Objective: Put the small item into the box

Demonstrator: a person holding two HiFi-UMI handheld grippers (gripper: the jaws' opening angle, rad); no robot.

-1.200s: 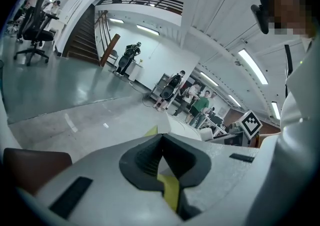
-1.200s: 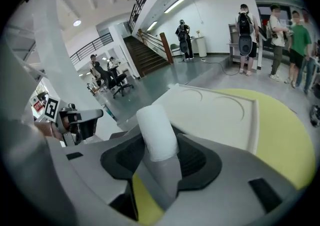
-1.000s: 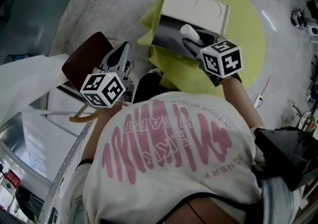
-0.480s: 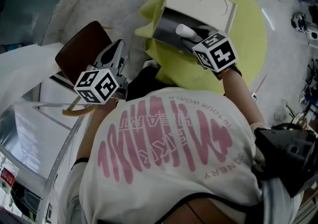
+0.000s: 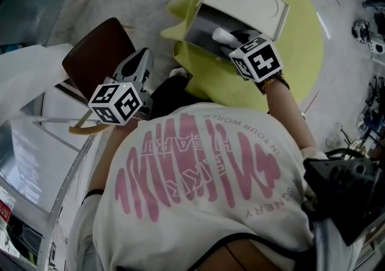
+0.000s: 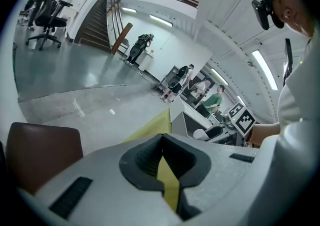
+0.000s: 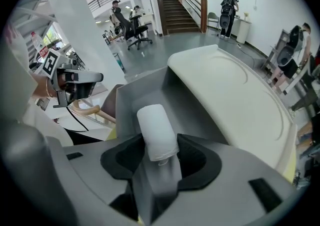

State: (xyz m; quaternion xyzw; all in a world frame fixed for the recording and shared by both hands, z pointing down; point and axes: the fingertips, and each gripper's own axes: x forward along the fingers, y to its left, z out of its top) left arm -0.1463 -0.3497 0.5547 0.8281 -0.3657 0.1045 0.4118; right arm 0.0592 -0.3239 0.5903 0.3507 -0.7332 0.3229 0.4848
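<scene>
**White cylinder pinched at the mouth of the box**

White and smooth, the small item is a stubby cylinder with a rounded far end, perhaps a little bottle or a tight roll; I can't tell which from here. The right gripper has it by the near end, the dark pads set wide and pressing on either side, so most of its length sticks out ahead of the jaws. It hangs inside the opening of the box, above the grey floor, with the pale lid tipped up and back to the right.

It looks light and fairly stiff, and nothing about it seems fragile. The sheen suggests a slick skin, and a round body gripped near one end could swivel or slide out. A hold nearer the middle, pads square across the barrel, would be surer. As it is, lowering it close to the floor of the box before letting go seems wise, as it would likely roll.

The left gripper is out of it: jaws pressed together on nothing, held back near the brown chair seat, well apart from the box on its yellow cloth.
</scene>
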